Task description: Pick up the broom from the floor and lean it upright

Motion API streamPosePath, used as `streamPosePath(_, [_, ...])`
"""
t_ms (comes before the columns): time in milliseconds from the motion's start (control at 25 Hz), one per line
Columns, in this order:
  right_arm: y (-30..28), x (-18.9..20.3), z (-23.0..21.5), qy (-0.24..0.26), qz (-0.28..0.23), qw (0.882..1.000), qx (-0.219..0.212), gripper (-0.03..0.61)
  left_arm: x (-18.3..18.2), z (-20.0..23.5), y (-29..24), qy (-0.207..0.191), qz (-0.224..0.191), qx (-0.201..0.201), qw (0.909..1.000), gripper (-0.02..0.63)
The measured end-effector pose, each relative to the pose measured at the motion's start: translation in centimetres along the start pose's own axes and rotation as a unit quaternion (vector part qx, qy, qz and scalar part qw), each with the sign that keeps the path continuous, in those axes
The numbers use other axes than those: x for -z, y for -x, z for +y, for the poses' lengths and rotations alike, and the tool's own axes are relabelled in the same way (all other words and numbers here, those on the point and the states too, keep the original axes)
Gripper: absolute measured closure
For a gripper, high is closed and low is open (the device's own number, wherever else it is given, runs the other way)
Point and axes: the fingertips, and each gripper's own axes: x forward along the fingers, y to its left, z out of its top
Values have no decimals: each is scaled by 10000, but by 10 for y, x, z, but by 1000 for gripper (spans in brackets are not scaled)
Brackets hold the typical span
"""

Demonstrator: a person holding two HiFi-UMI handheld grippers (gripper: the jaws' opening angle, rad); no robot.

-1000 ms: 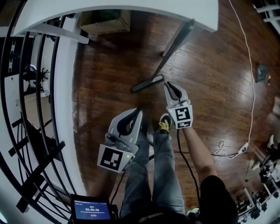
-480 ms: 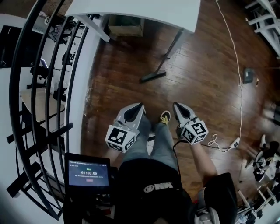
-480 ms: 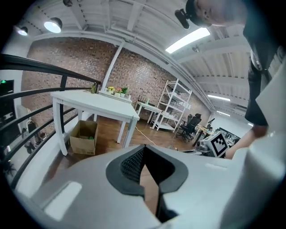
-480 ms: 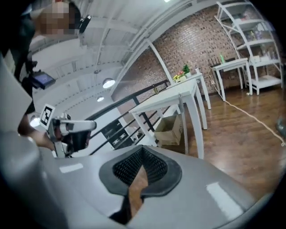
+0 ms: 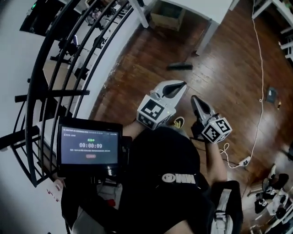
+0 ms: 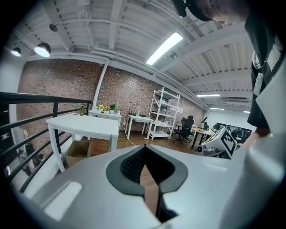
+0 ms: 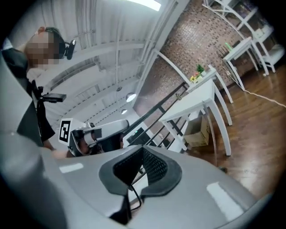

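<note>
The broom [image 5: 179, 66] shows only as a blurred dark head lying on the wooden floor [image 5: 229, 77], near 12 o'clock in the head view. It sits close to the foot of a leg of the white surface [image 5: 197, 5], with a cardboard box [image 5: 167, 19] at its 11 o'clock and a white cable [image 5: 262, 68] at its 3 o'clock. Toward 6 o'clock from it and well apart, the left claw [image 5: 180, 85] is closed tip to tip on nothing, the right claw [image 5: 194, 98] at its 4 o'clock is likewise pinched together and empty, and a black railing [image 5: 50, 94] curves along 9 o'clock.
</note>
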Motion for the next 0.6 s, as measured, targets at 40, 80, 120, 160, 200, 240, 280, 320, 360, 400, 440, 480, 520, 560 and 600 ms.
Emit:
streamPosePath(40, [7,-12,3,226,-19,9997,-57,574,-7,-11,-9,-91,-22,33,10000,597])
streamPosePath(80, [13,-24,2,421,-28,9991,-87,574,-11,-20,-18,-152,-46,61,9999,597])
streamPosePath(120, [18,-32,1,589,-31,9982,-101,574,-14,-27,-26,-168,-75,68,9998,597])
streamPosePath(160, [22,-36,2,752,-41,9971,-109,572,-14,-34,-28,-148,-113,58,9998,597])
streamPosePath(200, [28,-37,7,921,-65,9957,-111,572,-13,-42,-24,-117,-161,45,9998,597])
streamPosePath(240, [34,-35,16,1091,-108,9939,-102,572,-11,-51,-16,-93,-208,43,9997,597])
streamPosePath(280, [41,-33,27,1257,-170,9919,-85,574,-10,-60,-6,-86,-248,48,9996,597])
streamPosePath(320, [49,-32,39,1415,-244,9896,-65,574,-11,-68,3,-99,-282,49,9995,597])
streamPosePath(360, [56,-31,51,1559,-319,9872,-46,574,-11,-76,13,-120,-315,53,9994,597])
streamPosePath(400, [63,-27,64,1683,-382,9850,-26,574,-11,-84,24,-129,-348,67,9993,597])
streamPosePath(440, [68,-22,76,1785,-423,9830,-12,574,-12,-91,36,-123,-379,81,9992,597])
streamPosePath(480, [71,-16,86,1862,-441,9815,-6,574,-12,-97,47,-115,-403,81,9991,597])
streamPosePath(520, [73,-13,93,1909,-450,9806,-6,574,-13,-101,54,-125,-419,66,9990,597])
streamPosePath(560, [72,-13,97,1941,-464,9799,-14,574,-14,-102,57,-163,-430,40,9989,597])
streamPosePath(600, [72,-16,99,1975,-488,9791,-29,574,-15,-101,57,-219,-448,5,9988,597])
